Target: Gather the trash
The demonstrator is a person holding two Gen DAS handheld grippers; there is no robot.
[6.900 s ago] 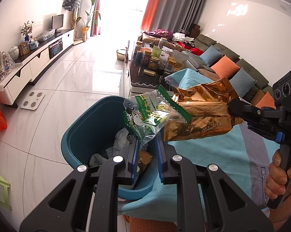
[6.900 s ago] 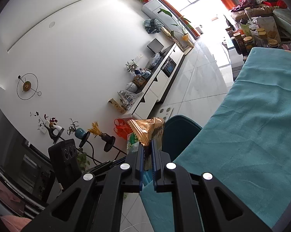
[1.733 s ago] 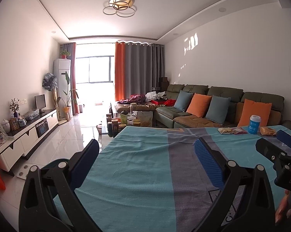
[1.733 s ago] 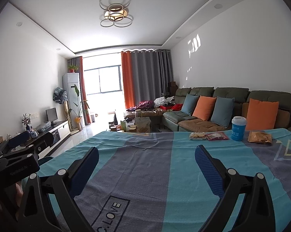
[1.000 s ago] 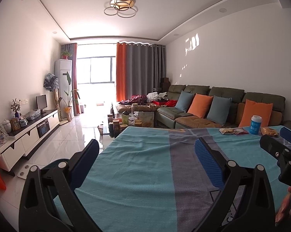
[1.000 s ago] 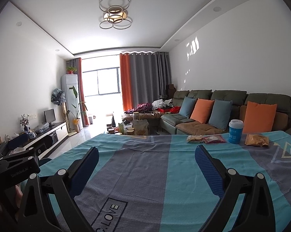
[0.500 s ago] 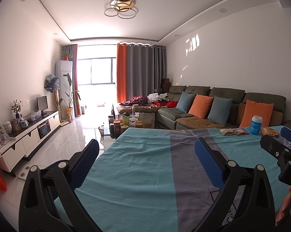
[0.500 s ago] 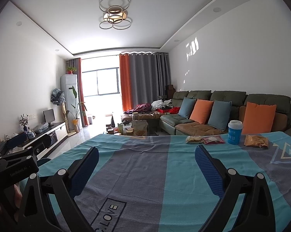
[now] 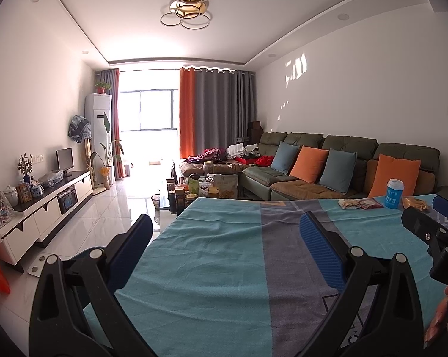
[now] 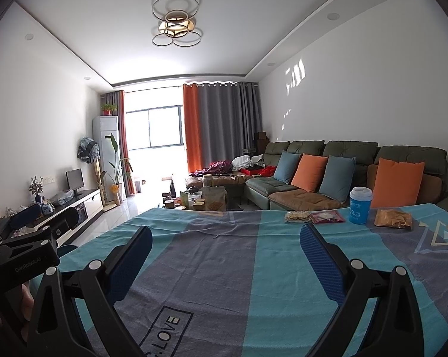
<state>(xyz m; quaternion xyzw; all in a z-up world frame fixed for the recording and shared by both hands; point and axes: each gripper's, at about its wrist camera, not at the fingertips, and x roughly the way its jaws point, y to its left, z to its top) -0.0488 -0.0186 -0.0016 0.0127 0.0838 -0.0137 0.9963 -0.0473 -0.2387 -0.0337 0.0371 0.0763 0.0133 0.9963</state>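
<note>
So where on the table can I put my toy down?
The cloth is bare from the near edge up to the far row. It is crowded there: two wrappers, a blue cup and a gold bag sit close together.

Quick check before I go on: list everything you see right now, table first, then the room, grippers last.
tablecloth: 1, teal and grey stripes, covers the table
snack packets: 3, far right of table; tan, red-and-white, golden
cup: 1, blue with white lid, upright between the red-and-white and golden packets
sofa: 1, dark green, along the right wall
cushions: 4, two orange, two blue-grey, on the sofa
coffee table: 1, crowded with jars and bags, beyond the table
TV cabinet: 1, white with dark top, left wall
curtains: orange and grey, by the window
left gripper: open, empty, above the cloth
right gripper: open, empty, above the cloth
</note>
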